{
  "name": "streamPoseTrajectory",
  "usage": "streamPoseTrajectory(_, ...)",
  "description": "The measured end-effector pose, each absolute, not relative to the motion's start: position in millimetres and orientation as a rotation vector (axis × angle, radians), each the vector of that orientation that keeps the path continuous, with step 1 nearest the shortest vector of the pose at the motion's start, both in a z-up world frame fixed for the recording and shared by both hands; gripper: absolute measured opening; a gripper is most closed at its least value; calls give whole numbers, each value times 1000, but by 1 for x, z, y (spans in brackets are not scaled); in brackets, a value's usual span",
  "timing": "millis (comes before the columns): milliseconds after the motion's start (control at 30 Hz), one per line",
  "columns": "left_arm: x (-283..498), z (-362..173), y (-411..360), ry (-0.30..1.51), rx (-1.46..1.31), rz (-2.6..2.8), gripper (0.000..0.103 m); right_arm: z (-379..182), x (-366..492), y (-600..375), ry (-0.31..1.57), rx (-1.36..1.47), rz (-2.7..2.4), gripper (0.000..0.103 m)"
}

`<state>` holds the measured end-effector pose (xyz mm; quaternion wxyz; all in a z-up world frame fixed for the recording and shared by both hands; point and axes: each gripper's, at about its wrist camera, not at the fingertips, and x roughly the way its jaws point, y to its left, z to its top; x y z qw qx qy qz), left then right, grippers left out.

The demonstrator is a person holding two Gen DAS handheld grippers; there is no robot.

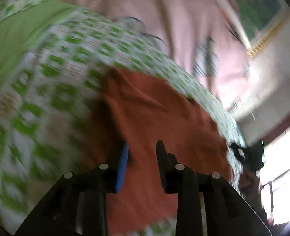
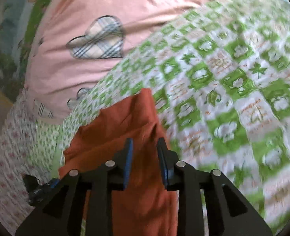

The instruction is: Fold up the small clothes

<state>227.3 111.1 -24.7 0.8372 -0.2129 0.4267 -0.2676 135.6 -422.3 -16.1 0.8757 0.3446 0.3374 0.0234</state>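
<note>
Spread flat on a green-checked bedsheet (image 2: 223,82): rust-orange garment (image 1: 154,118), directly beneath and ahead of left hand-held gripper (image 1: 142,149) and right hand-held gripper (image 2: 145,145), jaws parted, gripping nothing.

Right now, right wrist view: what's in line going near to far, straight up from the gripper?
right gripper → rust-orange garment → green-and-white checked sheet → pink fabric with a plaid heart patch

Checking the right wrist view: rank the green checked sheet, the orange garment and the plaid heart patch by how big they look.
1. green checked sheet
2. orange garment, though nearness enlarges it
3. plaid heart patch
</note>
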Motion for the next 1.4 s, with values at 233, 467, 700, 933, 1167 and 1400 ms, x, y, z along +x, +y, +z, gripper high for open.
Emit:
streamPoseTrajectory(233, 215, -59, 9, 1084, -209, -658, 39, -34, 165, -292, 998, 256, 319, 28)
streamPoseTrajectory(467, 279, -49, 19, 1093, -178, -606, 37, -24, 216, -317, 986, 139, 174, 28)
streamPoseTrajectory(700, 360, -13, 51, 992, -237, -465, 40, 3, 262, -376, 811, 317, -18, 28)
streamPoseTrajectory(933, 375, 4, 96, 912, -344, -343, 56, 11, 246, -398, 747, 435, -75, 29)
streamPoseTrajectory(1167, 338, 10, 151, 827, -482, -203, 62, 7, 204, -391, 746, 458, -65, 31)
streamPoseTrajectory(1400, 275, 11, 156, 847, -525, -260, 62, 11, 149, -374, 716, 495, -29, 41)
